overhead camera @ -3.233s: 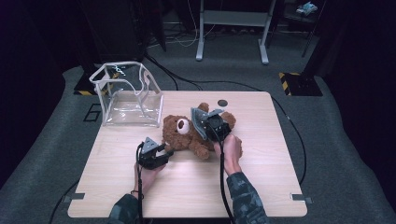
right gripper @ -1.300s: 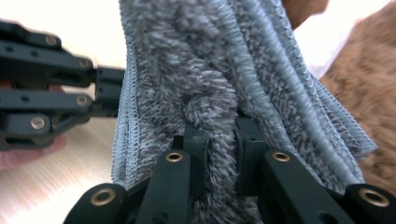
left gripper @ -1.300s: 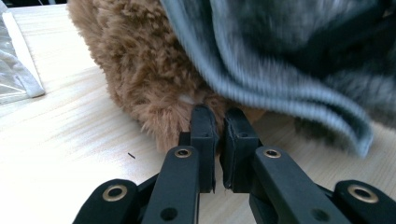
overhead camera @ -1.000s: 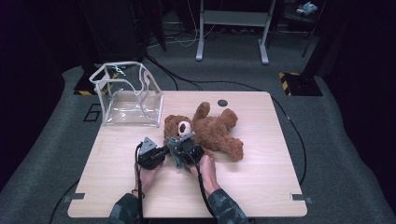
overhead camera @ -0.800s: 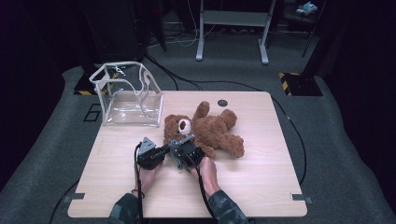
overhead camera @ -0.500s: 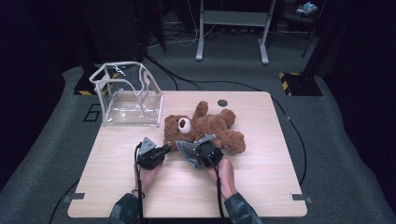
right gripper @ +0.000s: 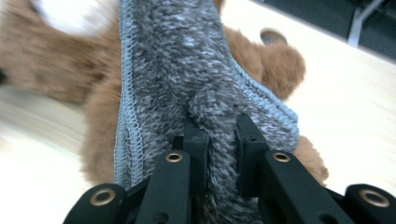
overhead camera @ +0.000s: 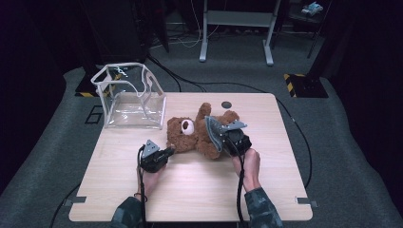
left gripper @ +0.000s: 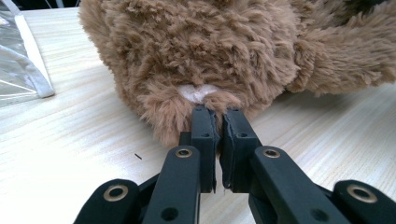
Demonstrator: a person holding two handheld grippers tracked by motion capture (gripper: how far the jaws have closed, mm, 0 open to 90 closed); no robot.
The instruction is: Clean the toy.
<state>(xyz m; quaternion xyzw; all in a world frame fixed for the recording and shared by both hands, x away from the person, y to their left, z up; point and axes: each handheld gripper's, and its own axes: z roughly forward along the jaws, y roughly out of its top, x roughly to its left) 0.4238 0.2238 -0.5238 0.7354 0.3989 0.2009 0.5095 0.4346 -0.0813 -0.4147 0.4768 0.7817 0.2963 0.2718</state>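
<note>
The brown teddy bear (overhead camera: 192, 134) lies on the wooden table (overhead camera: 190, 190). The left gripper (overhead camera: 167, 152) pinches its ear. The right gripper (right gripper: 219, 126) squeezes a grey fuzzy cloth (right gripper: 187, 65) over the bear. A clear bag (overhead camera: 128, 102) stands nearby in the dark room.

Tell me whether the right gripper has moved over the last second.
Yes. The right gripper, shut on a grey cloth, has swung right, away from the left gripper, toward the dark round spot on the table.
</note>
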